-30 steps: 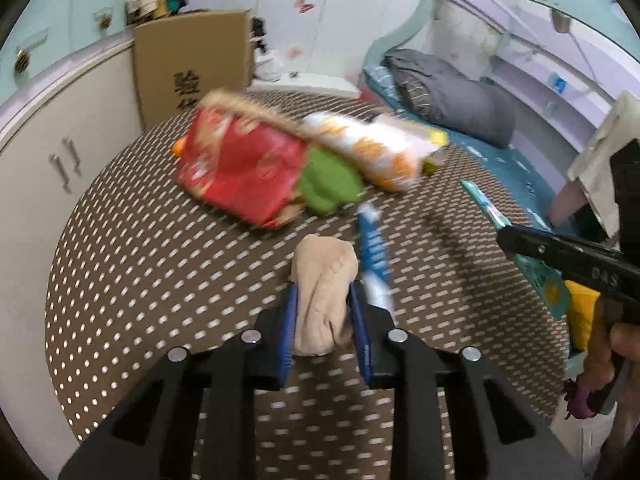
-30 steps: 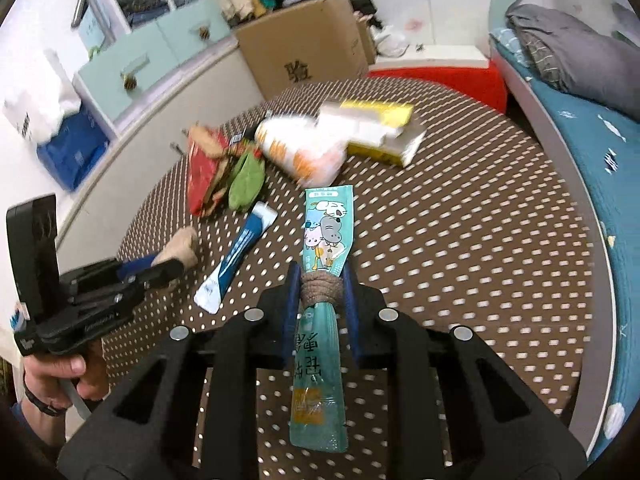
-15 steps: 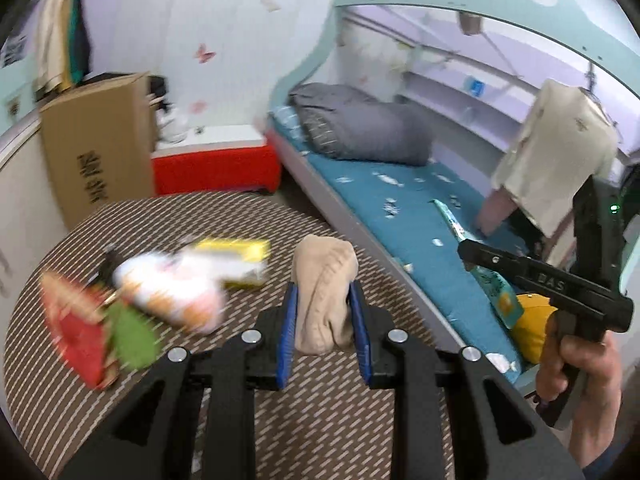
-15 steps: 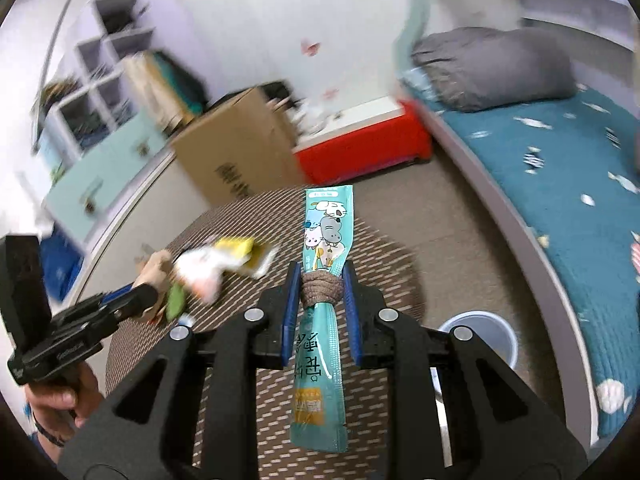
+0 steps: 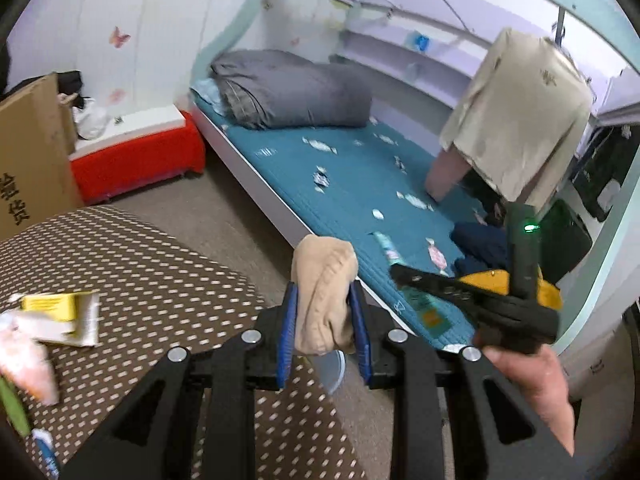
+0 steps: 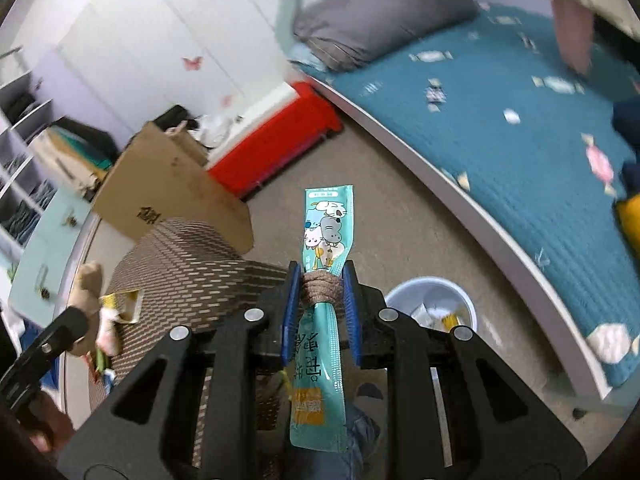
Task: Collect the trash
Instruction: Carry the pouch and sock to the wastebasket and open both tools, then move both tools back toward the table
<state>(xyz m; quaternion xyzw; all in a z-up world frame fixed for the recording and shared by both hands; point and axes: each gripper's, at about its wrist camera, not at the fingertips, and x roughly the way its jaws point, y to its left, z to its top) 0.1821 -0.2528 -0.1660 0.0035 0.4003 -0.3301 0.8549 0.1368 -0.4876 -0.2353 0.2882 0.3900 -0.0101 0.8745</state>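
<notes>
My left gripper [image 5: 323,296] is shut on a crumpled beige wad [image 5: 324,280], held past the edge of the round table [image 5: 140,272]. A pale blue bin rim [image 5: 339,366] peeks out just under it. My right gripper [image 6: 322,280] is shut on a long teal sachet [image 6: 326,232] printed with cartoon animals, a brown band bunched between the pads. The pale blue bin [image 6: 466,300], with some trash inside, stands on the floor just right of and below it. In the left wrist view a hand carries the right gripper [image 5: 404,274] at the right.
A yellow and white packet [image 5: 64,312] and other wrappers lie on the brown dotted tablecloth. A bed with a teal cover [image 5: 360,184] runs along the right, scattered with small wrappers. A cardboard box [image 6: 172,184] and a red box [image 6: 280,140] stand beyond the table.
Both grippers have swung right, off the middle of the table toward the bed side, still holding their items. The bin on the floor has come into view.
</notes>
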